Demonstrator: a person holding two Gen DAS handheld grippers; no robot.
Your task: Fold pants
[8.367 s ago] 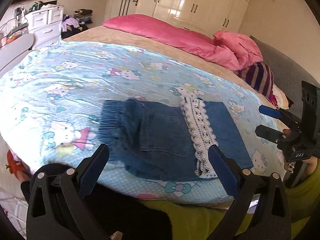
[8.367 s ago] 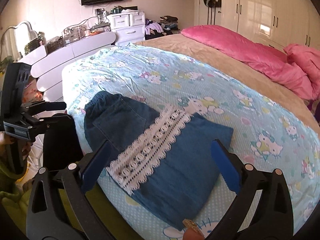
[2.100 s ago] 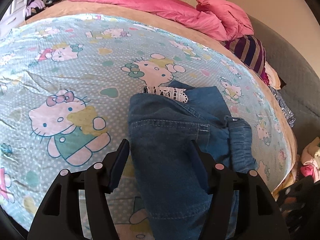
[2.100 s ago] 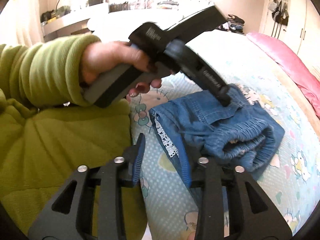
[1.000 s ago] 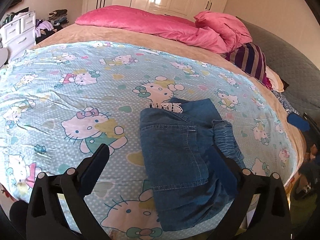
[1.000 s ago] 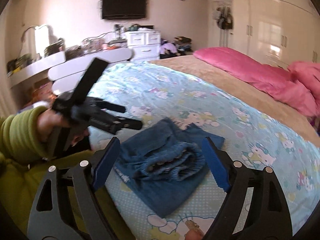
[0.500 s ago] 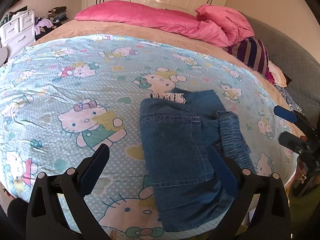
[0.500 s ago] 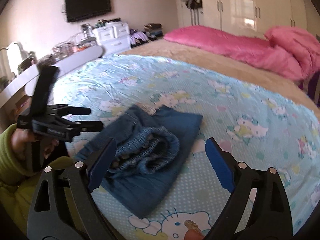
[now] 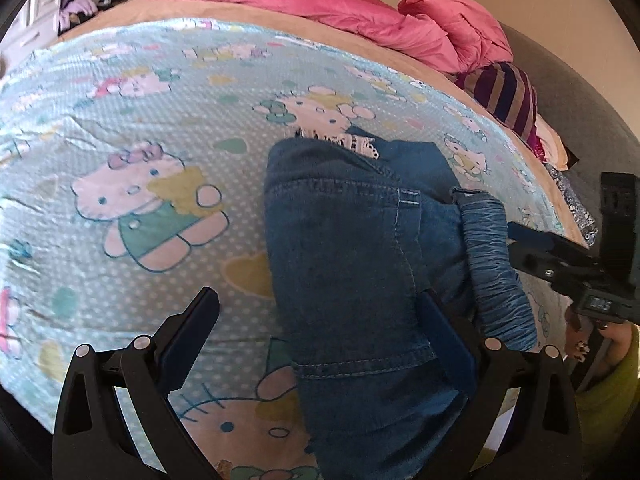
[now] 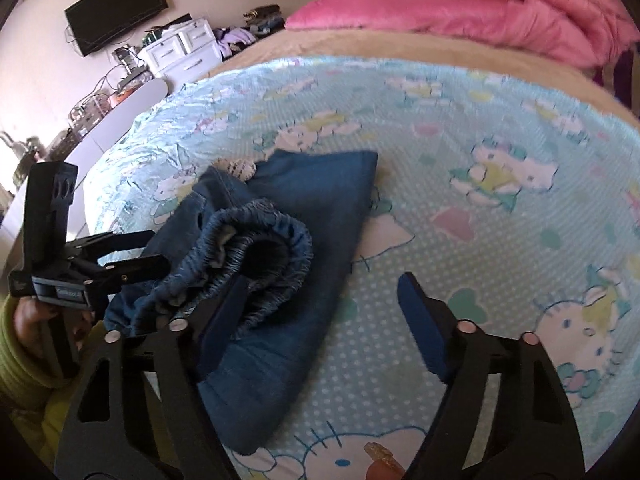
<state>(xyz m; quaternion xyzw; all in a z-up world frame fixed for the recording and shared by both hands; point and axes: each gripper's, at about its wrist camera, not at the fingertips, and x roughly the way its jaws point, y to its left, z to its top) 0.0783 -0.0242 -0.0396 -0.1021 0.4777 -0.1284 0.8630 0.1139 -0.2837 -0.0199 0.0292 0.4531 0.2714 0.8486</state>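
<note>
Grippers angled down over pants (image 9: 352, 264) on bed (image 9: 120, 128): left gripper (image 9: 320, 336) jaws spread, straddling denim; right gripper (image 10: 324, 316) jaws just narrowing, unpressed, beside waistband (image 10: 264, 248).

No legible text. Small white lettering on the right gripper (image 9: 516, 246) body label, seen in the left wrist view, and on the left gripper (image 10: 154, 248) label, seen in the right wrist view: both too blurred to read.
</note>
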